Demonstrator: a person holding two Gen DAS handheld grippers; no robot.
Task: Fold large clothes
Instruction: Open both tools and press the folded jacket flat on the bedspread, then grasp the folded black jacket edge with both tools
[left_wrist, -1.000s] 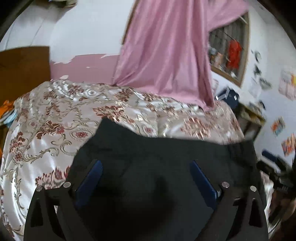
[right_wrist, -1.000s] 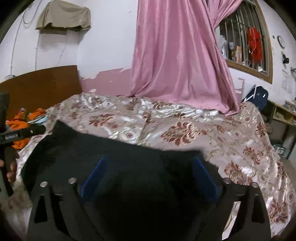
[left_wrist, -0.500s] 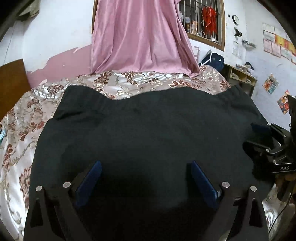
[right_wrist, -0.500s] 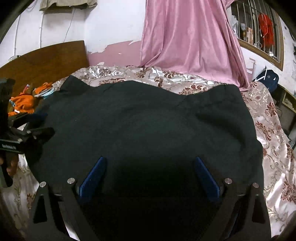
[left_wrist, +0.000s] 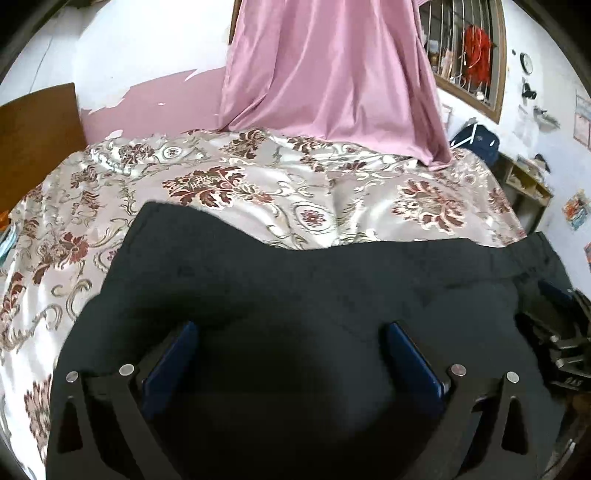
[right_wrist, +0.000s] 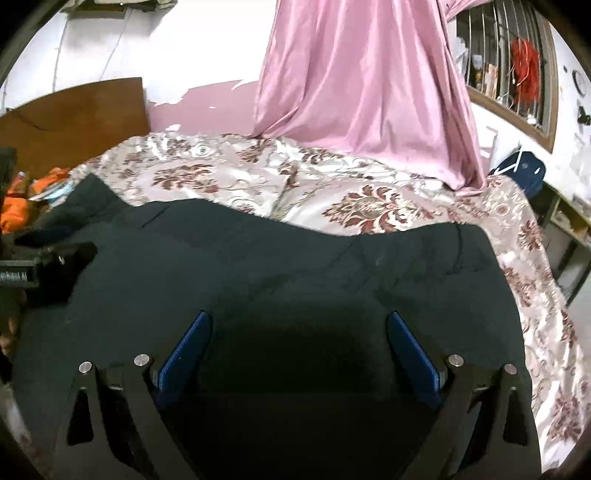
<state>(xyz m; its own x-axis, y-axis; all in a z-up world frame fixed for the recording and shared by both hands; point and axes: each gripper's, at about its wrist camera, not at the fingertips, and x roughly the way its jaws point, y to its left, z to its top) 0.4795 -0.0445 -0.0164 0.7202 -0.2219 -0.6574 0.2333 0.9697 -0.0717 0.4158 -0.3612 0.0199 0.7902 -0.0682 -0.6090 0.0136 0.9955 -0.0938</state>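
Dark cloth (left_wrist: 295, 280) lies spread over the near part of the floral bedspread (left_wrist: 229, 184), and half a second ago it reached much further towards the pink curtain (left_wrist: 332, 74); now a broad band of bedspread shows between its far edge and the curtain's hem. The left gripper (left_wrist: 291, 350) has just been widening its jaws, and its blue pads (left_wrist: 173, 354) stand far apart above the cloth, which passes beneath them without being pinched. The right gripper (right_wrist: 295, 343) hangs likewise spread, nothing clamped (its pads look clear of the fabric). From the right view the cloth (right_wrist: 280, 266) stretches from the left gripper's body (right_wrist: 40, 269) towards the bedspread's (right_wrist: 406, 210) right side.
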